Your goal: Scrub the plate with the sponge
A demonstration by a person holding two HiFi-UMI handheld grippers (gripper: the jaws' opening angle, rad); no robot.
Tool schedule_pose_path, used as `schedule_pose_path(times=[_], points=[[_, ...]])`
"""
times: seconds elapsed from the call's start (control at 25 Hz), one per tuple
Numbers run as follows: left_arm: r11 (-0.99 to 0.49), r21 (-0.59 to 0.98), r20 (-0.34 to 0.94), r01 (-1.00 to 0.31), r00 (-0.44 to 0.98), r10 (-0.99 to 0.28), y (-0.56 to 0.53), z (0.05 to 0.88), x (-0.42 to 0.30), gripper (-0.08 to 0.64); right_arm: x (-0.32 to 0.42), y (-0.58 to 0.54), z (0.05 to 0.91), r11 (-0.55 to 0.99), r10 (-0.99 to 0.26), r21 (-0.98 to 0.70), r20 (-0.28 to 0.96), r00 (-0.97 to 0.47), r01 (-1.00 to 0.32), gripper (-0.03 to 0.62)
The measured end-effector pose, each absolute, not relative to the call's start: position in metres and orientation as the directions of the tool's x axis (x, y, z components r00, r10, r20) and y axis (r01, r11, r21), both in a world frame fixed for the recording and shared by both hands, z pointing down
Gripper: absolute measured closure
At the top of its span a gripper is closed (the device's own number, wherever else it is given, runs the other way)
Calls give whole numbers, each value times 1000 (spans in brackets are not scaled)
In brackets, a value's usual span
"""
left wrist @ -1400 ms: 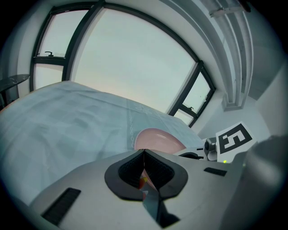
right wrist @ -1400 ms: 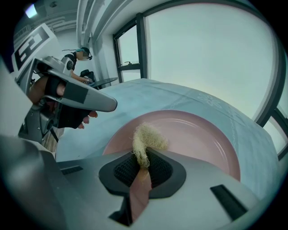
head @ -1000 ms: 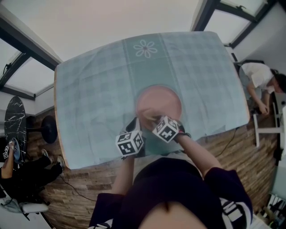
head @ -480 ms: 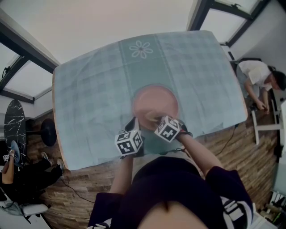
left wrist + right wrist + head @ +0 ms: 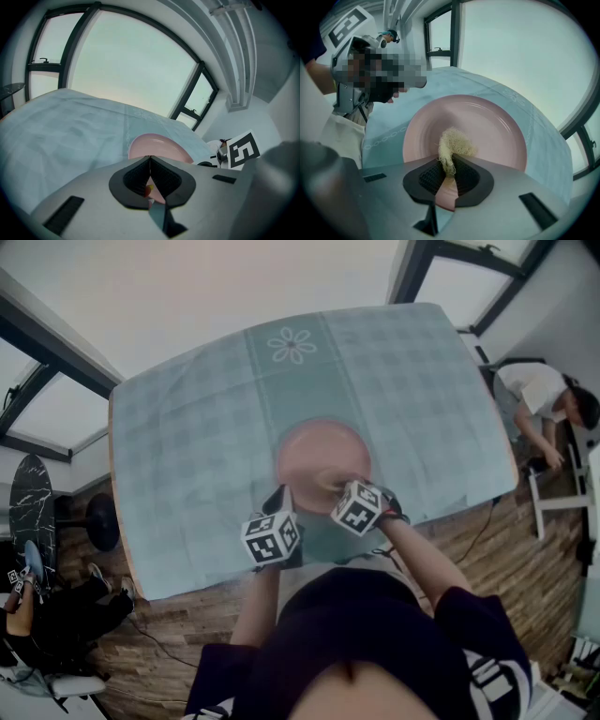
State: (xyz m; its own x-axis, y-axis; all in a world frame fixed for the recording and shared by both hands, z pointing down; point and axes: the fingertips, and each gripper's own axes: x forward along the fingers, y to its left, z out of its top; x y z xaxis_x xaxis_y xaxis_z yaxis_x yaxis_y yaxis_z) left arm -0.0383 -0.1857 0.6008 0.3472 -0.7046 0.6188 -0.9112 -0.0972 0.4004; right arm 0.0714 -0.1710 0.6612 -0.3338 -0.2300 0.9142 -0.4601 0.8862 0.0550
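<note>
A pink plate (image 5: 323, 451) lies on the teal checked tablecloth (image 5: 187, 446) near the table's front edge. My right gripper (image 5: 342, 486) is over the plate's near part, shut on a pale fibrous sponge (image 5: 452, 145) that presses on the plate (image 5: 487, 126). In the head view the sponge (image 5: 330, 479) shows as a pale tuft. My left gripper (image 5: 279, 495) sits at the plate's near-left rim. In the left gripper view its jaws (image 5: 149, 159) meet at the tips, with pink plate rim (image 5: 159, 144) showing between the pads.
The table's front edge (image 5: 216, 577) runs just under both grippers, with wooden floor below. A person (image 5: 548, 395) bends over a desk at the right. Another person (image 5: 37, 606) sits at the lower left. A flower print (image 5: 292, 345) marks the cloth's far side.
My right gripper has slid the sponge a little to the right across the plate. The left gripper has stayed at the rim.
</note>
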Motion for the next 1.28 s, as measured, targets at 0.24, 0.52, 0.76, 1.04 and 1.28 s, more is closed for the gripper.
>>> schedule_pose_path(times=[0.24,0.52,0.76,1.04,1.28], points=[[-98,404,622,-910,352,-700,-186,602,-37,551,80,-179,664,897,-227,90,934,-277,-433,555],[-92,404,627,-910,349,-696,-185,604,-40,551,92,-196,664,873,-244,112,943,-226,-475,555],[-85,403,631,-911,344,-695,-186,606,-43,551,102,-210,665,862,-258,131,945,-201,-489,555],[-75,404,635,-911,339,-694,-186,609,-47,551,103,-224,667,849,-277,149,942,-188,-507,555],[-71,405,639,-912,337,-691,-186,610,-48,551,103,-239,668,840,-291,161,940,-180,-519,555]])
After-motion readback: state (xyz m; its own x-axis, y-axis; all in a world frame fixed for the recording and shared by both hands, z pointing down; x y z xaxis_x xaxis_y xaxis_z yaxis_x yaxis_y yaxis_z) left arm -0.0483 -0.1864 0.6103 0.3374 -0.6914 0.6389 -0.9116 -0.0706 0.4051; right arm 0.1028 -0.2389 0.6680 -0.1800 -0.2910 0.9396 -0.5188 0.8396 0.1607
